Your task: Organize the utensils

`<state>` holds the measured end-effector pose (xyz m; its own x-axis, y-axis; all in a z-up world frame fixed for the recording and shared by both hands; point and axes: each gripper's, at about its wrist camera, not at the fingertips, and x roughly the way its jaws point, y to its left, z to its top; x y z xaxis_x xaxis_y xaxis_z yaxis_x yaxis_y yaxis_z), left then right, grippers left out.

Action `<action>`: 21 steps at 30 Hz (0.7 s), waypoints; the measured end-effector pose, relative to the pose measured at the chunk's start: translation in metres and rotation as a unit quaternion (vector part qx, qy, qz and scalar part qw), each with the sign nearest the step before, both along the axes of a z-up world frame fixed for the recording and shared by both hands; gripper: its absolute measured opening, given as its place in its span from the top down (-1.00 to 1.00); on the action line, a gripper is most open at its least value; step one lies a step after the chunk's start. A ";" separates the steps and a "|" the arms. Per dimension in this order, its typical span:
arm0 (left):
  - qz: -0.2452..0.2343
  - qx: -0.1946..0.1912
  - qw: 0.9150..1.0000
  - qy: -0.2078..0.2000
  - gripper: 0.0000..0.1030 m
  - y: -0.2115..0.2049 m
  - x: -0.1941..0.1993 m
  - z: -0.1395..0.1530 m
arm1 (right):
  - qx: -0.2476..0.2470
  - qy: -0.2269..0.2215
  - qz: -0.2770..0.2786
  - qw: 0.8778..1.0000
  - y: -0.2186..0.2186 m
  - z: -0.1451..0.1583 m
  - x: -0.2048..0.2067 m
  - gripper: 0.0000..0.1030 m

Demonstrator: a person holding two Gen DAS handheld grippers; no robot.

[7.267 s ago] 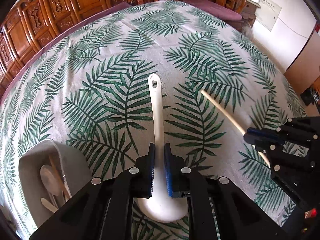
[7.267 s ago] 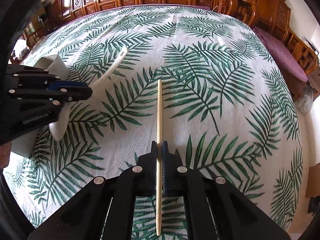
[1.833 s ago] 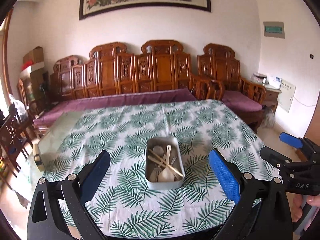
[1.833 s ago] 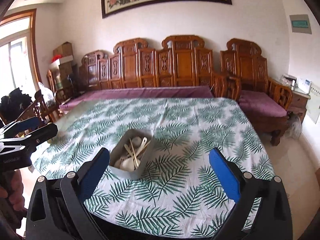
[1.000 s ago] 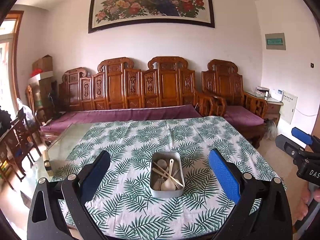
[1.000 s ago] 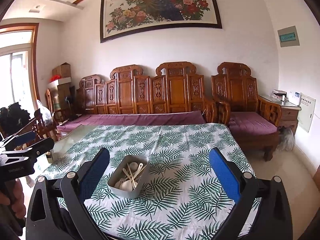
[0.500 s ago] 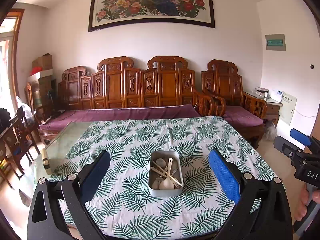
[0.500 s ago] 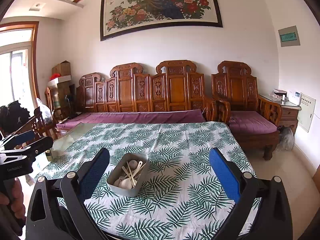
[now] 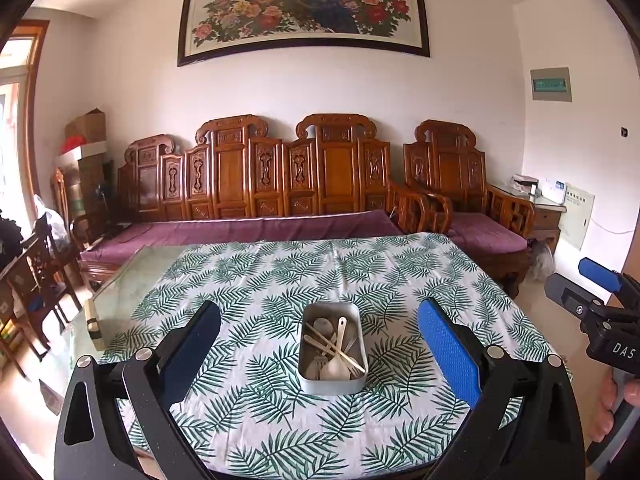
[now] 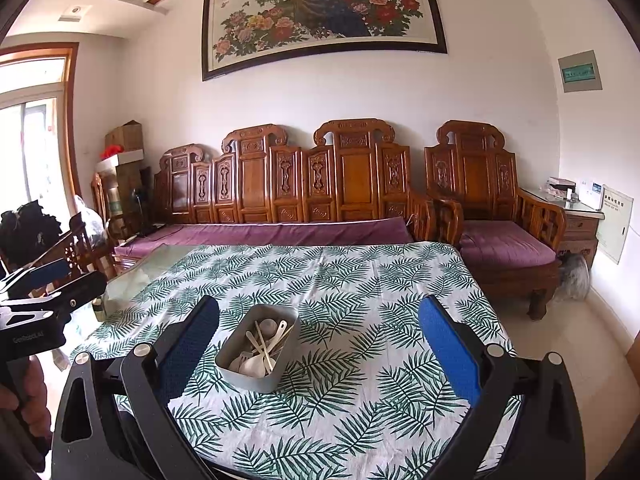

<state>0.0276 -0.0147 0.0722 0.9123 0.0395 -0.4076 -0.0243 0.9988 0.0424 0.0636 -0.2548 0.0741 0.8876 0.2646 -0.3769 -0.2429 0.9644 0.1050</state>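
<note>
- Up above the near edge of the table (image 9: 460, 272), the left gripper (image 9: 320, 344) hangs with its 2 blue-padded fingers (image 9: 446, 350) spread wide and nothing between them.
- Likewise the right gripper (image 10: 320, 344) is held off the table with its fingers (image 10: 448, 350) wide apart and empty.
- From the left wrist view, the right gripper shows at the far right edge, gripped by a hand (image 9: 618, 408) whose fingers wrap the handle.
- From the right wrist view, the left gripper appears at the far left edge, with a hand (image 10: 24, 400) below it.
- A grey metal tray (image 9: 310, 382) sits on the palm-leaf tablecloth (image 9: 256, 404), toward the near half of the table and well clear of both grippers.
- Inside the tray lie the utensils: a white spoon (image 9: 338, 360) with its bowl toward the near end, 2 pale wooden chopsticks (image 9: 334, 348) crossing it at a slant, and more pale pieces underneath that are too small to name.
- A bare glass strip (image 9: 132, 276) of the table shows at the left, beyond the cloth.
- Behind the table stand a carved wooden bench (image 9: 280, 172) with a purple cushion and a matching armchair (image 9: 460, 184).
- A framed peacock painting (image 9: 304, 4) hangs on the white wall above.
</note>
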 end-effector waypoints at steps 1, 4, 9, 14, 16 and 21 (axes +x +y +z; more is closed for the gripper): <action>-0.001 0.000 1.000 0.000 -0.85 0.000 0.000 0.000 | 0.000 0.000 0.001 1.000 0.000 0.000 0.000 -0.95; -0.001 0.000 1.000 0.000 -0.85 0.000 0.000 0.000 | 0.001 0.000 0.001 1.000 0.001 -0.001 -0.001 -0.95; -0.002 0.000 1.000 0.001 -0.85 -0.001 0.000 -0.001 | 0.001 0.001 0.001 1.000 0.002 0.000 0.000 -0.95; -0.002 0.000 1.000 0.001 -0.85 -0.002 0.001 -0.001 | 0.001 0.002 0.002 1.000 0.002 0.000 0.000 -0.95; -0.002 -0.001 1.000 0.001 -0.85 -0.001 0.000 -0.001 | 0.001 0.002 0.003 1.000 0.002 -0.001 0.000 -0.95; -0.002 -0.001 1.000 0.001 -0.85 -0.001 0.000 -0.001 | 0.002 0.003 0.003 1.000 0.003 -0.002 -0.001 -0.95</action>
<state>0.0281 -0.0157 0.0713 0.9115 0.0345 -0.4099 -0.0198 0.9990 0.0402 0.0628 -0.2521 0.0716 0.8841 0.2708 -0.3807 -0.2475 0.9626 0.1100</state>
